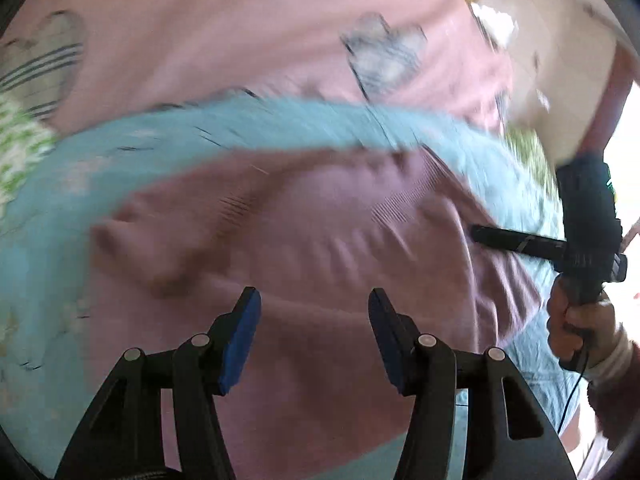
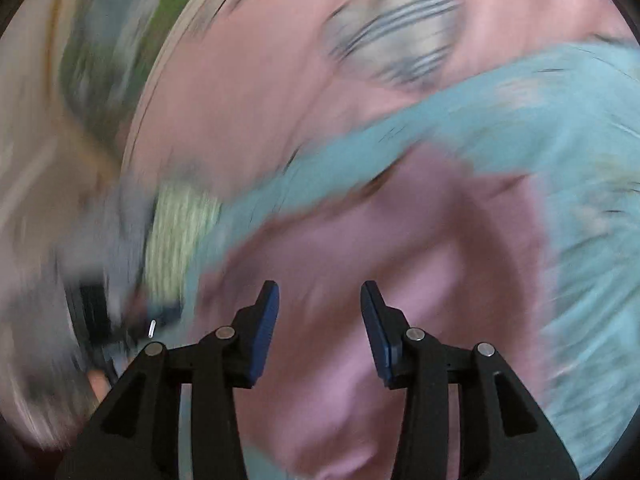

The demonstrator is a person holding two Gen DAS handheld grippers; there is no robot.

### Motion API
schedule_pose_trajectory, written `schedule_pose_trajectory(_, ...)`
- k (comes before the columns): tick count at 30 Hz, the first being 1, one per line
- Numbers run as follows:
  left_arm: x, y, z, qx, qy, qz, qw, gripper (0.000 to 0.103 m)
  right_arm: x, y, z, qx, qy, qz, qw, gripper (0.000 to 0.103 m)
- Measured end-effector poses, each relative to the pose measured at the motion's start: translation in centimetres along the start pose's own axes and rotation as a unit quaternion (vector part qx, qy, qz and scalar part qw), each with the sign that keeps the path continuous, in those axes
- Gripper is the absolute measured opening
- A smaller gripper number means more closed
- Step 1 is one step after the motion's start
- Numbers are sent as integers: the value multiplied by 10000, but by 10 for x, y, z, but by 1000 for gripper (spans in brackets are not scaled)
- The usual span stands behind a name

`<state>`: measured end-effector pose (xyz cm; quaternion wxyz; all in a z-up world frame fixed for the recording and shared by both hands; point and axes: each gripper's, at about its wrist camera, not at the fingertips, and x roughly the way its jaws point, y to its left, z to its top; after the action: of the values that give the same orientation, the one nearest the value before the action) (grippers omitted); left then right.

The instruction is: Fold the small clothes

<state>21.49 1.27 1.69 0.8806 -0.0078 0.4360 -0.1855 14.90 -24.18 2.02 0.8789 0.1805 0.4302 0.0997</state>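
Left wrist view: left gripper (image 1: 314, 340) spread wide, holding nothing, over a mauve garment (image 1: 320, 240) whose crumpled long axis runs left to right ahead of the fingers, blue sheet (image 1: 60, 208) bordering it left and beyond, right gripper (image 1: 516, 242) off right at the garment's edge. Right wrist view: heavily blurred, right gripper (image 2: 320, 336) parted, empty, mauve garment (image 2: 360, 260) directly ahead and beneath, direction unreadable, blue sheet (image 2: 580, 160) beyond and right.
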Motion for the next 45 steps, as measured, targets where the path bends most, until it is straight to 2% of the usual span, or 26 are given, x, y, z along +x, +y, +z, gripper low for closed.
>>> schedule_pose_trajectory(2, 34, -18, 5, 285, 492, -75, 9984, 52, 26, 17, -5, -444, 527, -167, 9975, 43)
schedule_pose_trajectory(3, 48, -19, 6, 369, 679, 42, 9970, 49, 43, 21, -6, -592, 862, -298, 9941, 43)
schedule_pose_trajectory(5, 77, -13, 11, 441, 987, 439, 9932, 46, 66, 14, -3, -595, 1202, -469, 9899, 43)
schedule_pose_trajectory(7, 86, 3, 25, 334, 815, 418, 9952, 43, 79, -7, 10, -333, 1225, -686, 9895, 42)
schedule_pose_trajectory(8, 87, 13, 35, 268, 695, 554, 9957, 40, 82, -18, 18, -201, 1170, -776, 9899, 39)
schedule_pose_trajectory(11, 93, 47, 64, -46, 317, 1243, 9917, 39, 76, -52, 47, 83, 567, -1265, 9903, 36)
schedule_pose_trajectory(14, 94, 88, 82, -492, -28, 1927, 9800, 39, 54, -93, 67, 692, -339, -1834, 9800, 35)
schedule_pose_trajectory(15, 93, 99, 84, -666, -84, 2055, 9764, 39, 42, -111, 69, 1130, -682, -1775, 9752, 35)
schedule_pose_trajectory(17, 85, 126, 89, -1116, -169, 2165, 9697, 39, 27, -128, 64, 1694, -1005, -1363, 9709, 35)
schedule_pose_trajectory(19, 67, 137, 83, -1449, -380, 2116, 9658, 36, 12, -120, 58, 1651, -1215, -1424, 9683, 36)
schedule_pose_trajectory(21, 47, 132, 69, -1562, -486, 1884, 9684, 37, -6, -103, 49, 1451, -1396, -1511, 9678, 37)
schedule_pose_trajectory(24, 16, 105, 31, -1506, -518, 1177, 9802, 41, -22, -86, 31, 1415, -1393, -909, 9759, 38)
schedule_pose_trajectory(26, 3, 84, 5, -1358, -518, 904, 9852, 51, -16, -70, 25, 1228, -1180, -626, 9834, 38)
schedule_pose_trajectory(27, 0, 75, -9, -1297, -462, 757, 9876, 57, -7, -58, 19, 1031, -891, -383, 9899, 38)
schedule_pose_trajectory(29, 6, 63, -32, -1212, -275, 759, 9893, 57, 11, -43, 15, 644, -362, -162, 9971, 38)
schedule_pose_trajectory(30, 11, 63, -40, -1180, -146, 909, 9887, 58, 26, -32, 11, 278, 31, -147, 9995, 38)
schedule_pose_trajectory(31, 15, 68, -50, -1183, -14, 1154, 9863, 55, 33, -28, 8, 96, 236, -297, 9992, 38)
schedule_pose_trajectory(32, 13, 80, -60, -1289, 8, 1194, 9844, 51, 37, -31, 6, 35, 367, -551, 9978, 38)
schedule_pose_trajectory(33, 6, 91, -66, -1400, -87, 1042, 9846, 41, 35, -44, 3, 209, 400, -945, 9945, 37)
schedule_pose_trajectory(34, -3, 106, -73, -1582, -185, 932, 9828, 30, 25, -61, -2, 494, 266, -1124, 9921, 37)
schedule_pose_trajectory(36, -12, 124, -82, -1799, -178, 972, 9787, 21, -10, -100, -10, 979, -315, -1473, 9837, 27)
schedule_pose_trajectory(38, -21, 134, -87, -2014, -245, 904, 9750, 21, -37, -125, -22, 1438, -668, -1532, 9754, 24)
schedule_pose_trajectory(40, -28, 135, -93, -2149, -241, 1090, 9702, 28, -53, -131, -31, 1652, -798, -1530, 9711, 27)
schedule_pose_trajectory(42, -37, 132, -100, -2293, -287, 1022, 9675, 30, -67, -118, -45, 1686, -922, -1513, 9696, 27)
schedule_pose_trajectory(44, -48, 116, -106, -2315, -379, 994, 9670, 32, -76, -101, -54, 1552, -1038, -1266, 9742, 27)
schedule_pose_trajectory(45, -52, 107, -106, -2297, -414, 1021, 9670, 38, -80, -93, -57, 1466, -1079, -1238, 9755, 28)
